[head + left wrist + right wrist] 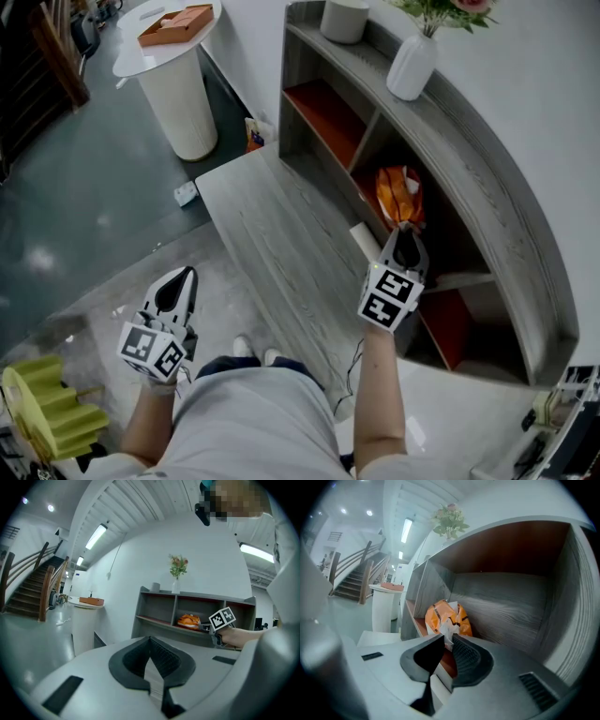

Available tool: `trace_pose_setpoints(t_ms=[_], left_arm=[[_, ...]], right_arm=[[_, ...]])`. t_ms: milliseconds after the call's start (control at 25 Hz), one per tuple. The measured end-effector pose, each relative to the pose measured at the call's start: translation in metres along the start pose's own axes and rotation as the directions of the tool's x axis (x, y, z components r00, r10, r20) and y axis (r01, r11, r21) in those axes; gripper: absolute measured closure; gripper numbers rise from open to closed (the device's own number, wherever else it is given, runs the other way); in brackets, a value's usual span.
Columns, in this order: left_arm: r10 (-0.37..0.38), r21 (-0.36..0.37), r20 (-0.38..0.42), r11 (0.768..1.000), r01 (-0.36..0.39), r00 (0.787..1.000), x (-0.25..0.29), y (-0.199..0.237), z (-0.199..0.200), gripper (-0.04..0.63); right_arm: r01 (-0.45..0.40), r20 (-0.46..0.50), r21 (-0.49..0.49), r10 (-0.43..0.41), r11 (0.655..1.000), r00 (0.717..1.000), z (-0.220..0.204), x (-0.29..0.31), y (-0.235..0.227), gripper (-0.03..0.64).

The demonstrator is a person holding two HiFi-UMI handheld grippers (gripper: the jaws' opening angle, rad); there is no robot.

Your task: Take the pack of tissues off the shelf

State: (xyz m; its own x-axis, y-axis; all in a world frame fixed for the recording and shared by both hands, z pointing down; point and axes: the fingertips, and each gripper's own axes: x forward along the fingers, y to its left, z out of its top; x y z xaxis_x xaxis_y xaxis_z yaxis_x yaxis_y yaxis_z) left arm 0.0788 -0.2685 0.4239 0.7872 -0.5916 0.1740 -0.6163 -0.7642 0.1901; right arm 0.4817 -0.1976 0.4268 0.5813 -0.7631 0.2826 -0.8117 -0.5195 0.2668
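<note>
A tall white round table [178, 103] stands on the dark floor [84, 187], with a flat orange box [176, 24] on top. A ribbed white vase [412, 66] holds pink flowers [441, 11] (partly cut off). Near the table lies a small white block [186, 193], maybe a plug box. A yellow plastic thing [52, 403] sits low left.

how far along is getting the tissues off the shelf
Done: the right tongs are at the shelf compartment. In hand: they pinch the near end of the orange pack of tissues. Left: the pack lies on the shelf board, not lifted or pulled out yet. The left tongs hang shut and empty, away from the shelf.
</note>
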Motion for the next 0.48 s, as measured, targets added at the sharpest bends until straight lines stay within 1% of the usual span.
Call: trace_pose_setpoints(t_ms=[160,280,480], left_arm=[[0.008,0.002,0.008,1.0,-0.008,1.0,-0.006,-0.001,0.001,0.58],[0.014,0.003,0.015,1.0,-0.014,1.0,-0.012,-0.002,0.004,0.579],[0.02,0.009,0.031,1.0,-0.02,0.999,-0.022,-0.002,0.007,0.58]], right_arm=[[0.001,0.013,0.032,-0.001,0.999,1.0,-0.001,-0.006,-0.002,0.572],[0.007,0.032,0.036,-0.008,0.999,0.999,0.002,-0.014,-0.002,0.578],[-0.008,0.065,0.036,0.005,0.999,0.998,0.01,-0.029,0.004,0.581]])
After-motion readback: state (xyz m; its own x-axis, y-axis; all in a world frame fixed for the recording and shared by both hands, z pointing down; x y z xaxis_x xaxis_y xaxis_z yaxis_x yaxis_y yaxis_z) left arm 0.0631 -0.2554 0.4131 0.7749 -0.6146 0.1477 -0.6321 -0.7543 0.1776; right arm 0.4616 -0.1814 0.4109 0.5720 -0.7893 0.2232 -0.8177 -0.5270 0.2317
